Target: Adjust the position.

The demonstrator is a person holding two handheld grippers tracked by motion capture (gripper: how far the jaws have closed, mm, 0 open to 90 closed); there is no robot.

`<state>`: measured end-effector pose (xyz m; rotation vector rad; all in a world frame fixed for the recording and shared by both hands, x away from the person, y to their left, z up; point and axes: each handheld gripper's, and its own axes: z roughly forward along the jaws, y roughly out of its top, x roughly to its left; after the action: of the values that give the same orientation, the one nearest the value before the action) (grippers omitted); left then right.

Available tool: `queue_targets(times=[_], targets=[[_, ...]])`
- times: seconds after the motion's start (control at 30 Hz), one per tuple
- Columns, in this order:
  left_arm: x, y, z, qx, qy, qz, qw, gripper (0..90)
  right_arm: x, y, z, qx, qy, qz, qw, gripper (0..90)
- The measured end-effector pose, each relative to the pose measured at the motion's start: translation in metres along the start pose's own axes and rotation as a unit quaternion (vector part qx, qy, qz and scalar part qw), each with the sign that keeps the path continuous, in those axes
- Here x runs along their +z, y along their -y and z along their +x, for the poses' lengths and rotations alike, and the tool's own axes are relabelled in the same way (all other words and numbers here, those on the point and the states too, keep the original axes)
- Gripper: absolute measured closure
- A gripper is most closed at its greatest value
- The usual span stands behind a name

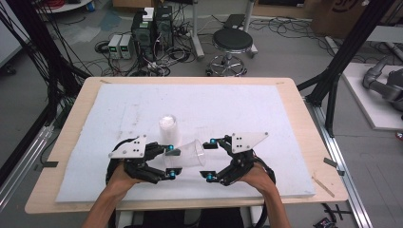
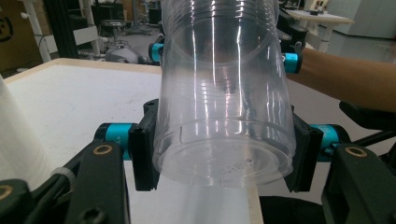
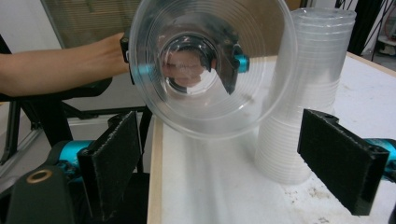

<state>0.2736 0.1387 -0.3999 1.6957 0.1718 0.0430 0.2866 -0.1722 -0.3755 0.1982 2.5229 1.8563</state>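
1. Table (image 1: 57, 187): pale wood rim, covered by a white mat (image 1: 237, 109) over most of the top; seen in the high view, with a stool (image 1: 232, 42) and a tangle of cables on the floor beyond.
2. Stack (image 1: 169, 129) of clear cups: standing upright on the mat, mouth down, near the middle; just beyond the left gripper, also seen right of the held cup in the right gripper view (image 3: 306, 93).
3. Cup (image 1: 186, 154): clear plastic, lifted off the mat and lying on its side between both grippers, base toward the left, open mouth toward the right; just in front of the stack, apart from it.
4. Left gripper (image 1: 172, 163): clenched on the cup near its base, black pads pressed against both sides of the wall, clearly seen in the left gripper view (image 2: 224, 154).
5. Right gripper (image 1: 208, 159): released, jaws spread wide, facing the cup's mouth; in the right gripper view (image 3: 229, 158) both pads standing apart from the rim, nothing pinched between them.
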Motion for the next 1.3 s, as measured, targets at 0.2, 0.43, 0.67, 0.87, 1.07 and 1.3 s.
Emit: queue_targets(times=[0.2, 0.43, 0.67, 0.87, 1.07, 1.3], targets=[[0.005, 0.0, 0.0, -0.002, 0.005, -0.007, 1.0, 41.5, 0.004, -0.001, 0.0, 0.004, -0.009, -0.007, 0.9999, 13.6], [0.016, -0.001, -0.001, 0.001, 0.014, -0.006, 0.9999, 41.5, 0.009, -0.003, 0.0, 0.002, -0.018, -0.019, 0.9997, 13.7], [0.019, -0.001, -0.002, 0.0, 0.017, -0.009, 0.9998, 41.5, 0.01, -0.003, -0.001, 0.006, -0.028, -0.035, 0.999, 13.7], [0.017, 0.0, -0.002, 0.001, 0.015, -0.012, 0.9998, 41.5, 0.013, -0.004, -0.002, 0.01, -0.032, -0.044, 0.9985, 13.7], [0.017, 0.0, -0.002, 0.001, 0.018, -0.012, 0.9998, 41.5, 0.017, -0.004, -0.002, 0.01, -0.038, -0.048, 0.9981, 14.4], [0.019, 0.0, -0.002, 0.002, 0.022, -0.011, 0.9997, 41.5, 0.018, -0.005, -0.003, 0.011, -0.05, -0.052, 0.9974, 16.2]])
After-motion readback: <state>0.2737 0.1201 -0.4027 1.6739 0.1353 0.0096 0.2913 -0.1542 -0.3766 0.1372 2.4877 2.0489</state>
